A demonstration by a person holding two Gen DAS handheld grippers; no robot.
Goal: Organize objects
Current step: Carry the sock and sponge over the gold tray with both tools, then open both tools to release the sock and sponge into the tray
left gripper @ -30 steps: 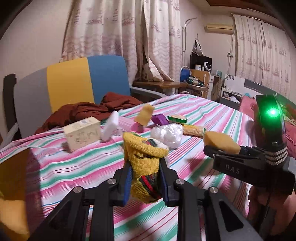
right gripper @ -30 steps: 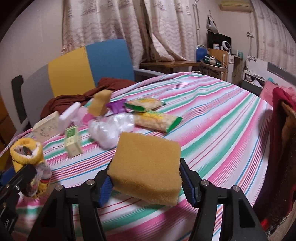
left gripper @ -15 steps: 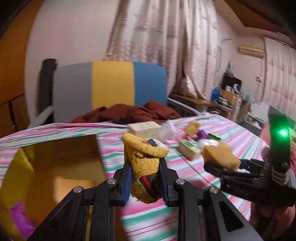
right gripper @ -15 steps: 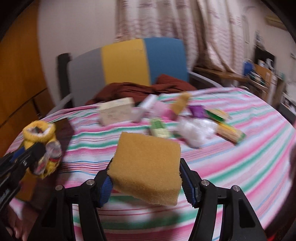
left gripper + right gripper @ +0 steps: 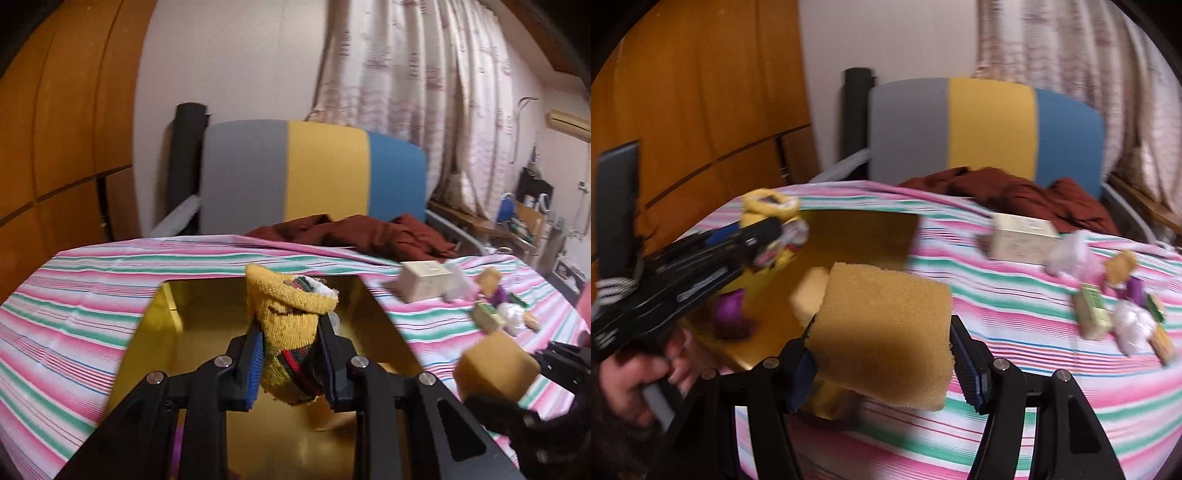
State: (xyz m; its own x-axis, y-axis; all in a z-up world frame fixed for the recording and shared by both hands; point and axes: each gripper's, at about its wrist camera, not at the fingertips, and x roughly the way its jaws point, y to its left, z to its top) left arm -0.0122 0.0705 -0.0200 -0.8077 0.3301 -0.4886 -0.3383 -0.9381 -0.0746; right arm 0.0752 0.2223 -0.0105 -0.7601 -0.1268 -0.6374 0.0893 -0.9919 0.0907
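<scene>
A: We have the left gripper (image 5: 290, 363) clamped on the rolled yellow knitted sock with red and green stripes (image 5: 290, 332), its jaws narrowed onto the fabric, and it hangs above the open yellow cardboard box (image 5: 162, 332) sunk into the pink-and-green striped cloth (image 5: 74, 314).

B: And our right gripper (image 5: 882, 363) pinches the tan rectangular foam sponge (image 5: 882, 332) across its width, jaws fairly wide, the sponge at the box's near edge rather than over the middle.

A: So we judge the step to be the drop. We should bring each load well inside the walls before we let go — the sock is light and could catch on a pad, so a full release works better than a partial one.

B: One at a time, we think; the two grippers sit close and could knock each other. There is already a purple item (image 5: 733, 317) and a pale block (image 5: 809, 295) in the box, so we aim for the bare floor.

A: Against a second ago, both grips are unchanged, but the views differ — then we faced the clutter of the cream carton (image 5: 424, 280) and packets; now the box fills the foreground and those lie off to the right.
</scene>
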